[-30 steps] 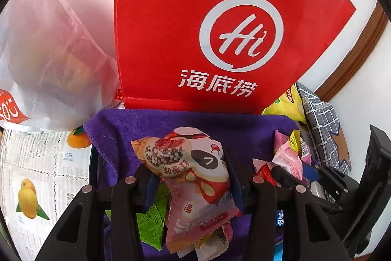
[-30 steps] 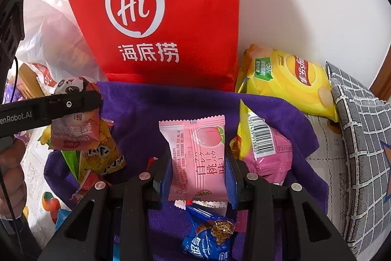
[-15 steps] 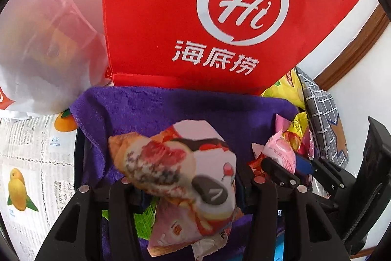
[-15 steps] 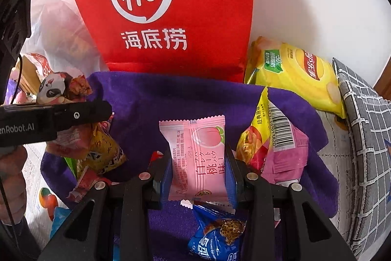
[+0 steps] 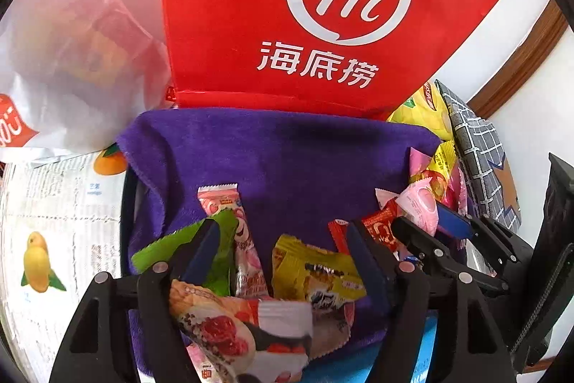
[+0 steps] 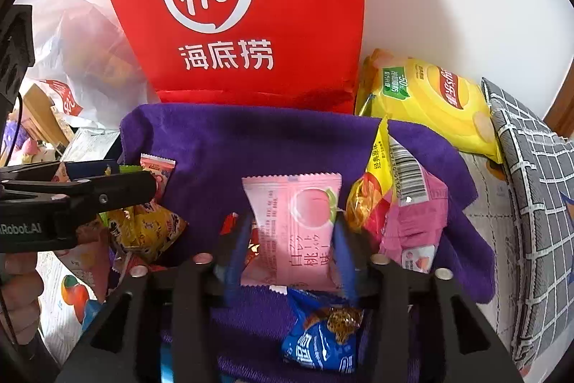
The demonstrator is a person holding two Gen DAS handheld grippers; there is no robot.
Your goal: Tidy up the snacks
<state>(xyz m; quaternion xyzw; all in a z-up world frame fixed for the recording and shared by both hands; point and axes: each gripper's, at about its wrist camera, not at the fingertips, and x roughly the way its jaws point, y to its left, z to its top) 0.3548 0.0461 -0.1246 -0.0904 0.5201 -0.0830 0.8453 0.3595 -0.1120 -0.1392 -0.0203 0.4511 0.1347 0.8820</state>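
Observation:
My left gripper hangs over the purple cloth with its jaws opening and nothing between them. The panda snack packet lies loose under the fingers, on a yellow packet, a green one and a pink one. My right gripper has a pink peach packet upright between its pads. Its jaws are opening, and the pads still touch the packet's edges. From the right wrist the left gripper shows at the left edge.
A red bag stands behind the cloth, with a white plastic bag to its left. A yellow chip bag and a checked grey cushion lie at the right. A blue packet lies below the right fingers. Fruit-printed paper covers the table.
The left jaws spread and the panda packet tipped forward and dropped onto the pile. The right jaws widened slightly around the peach packet, which stays in place.

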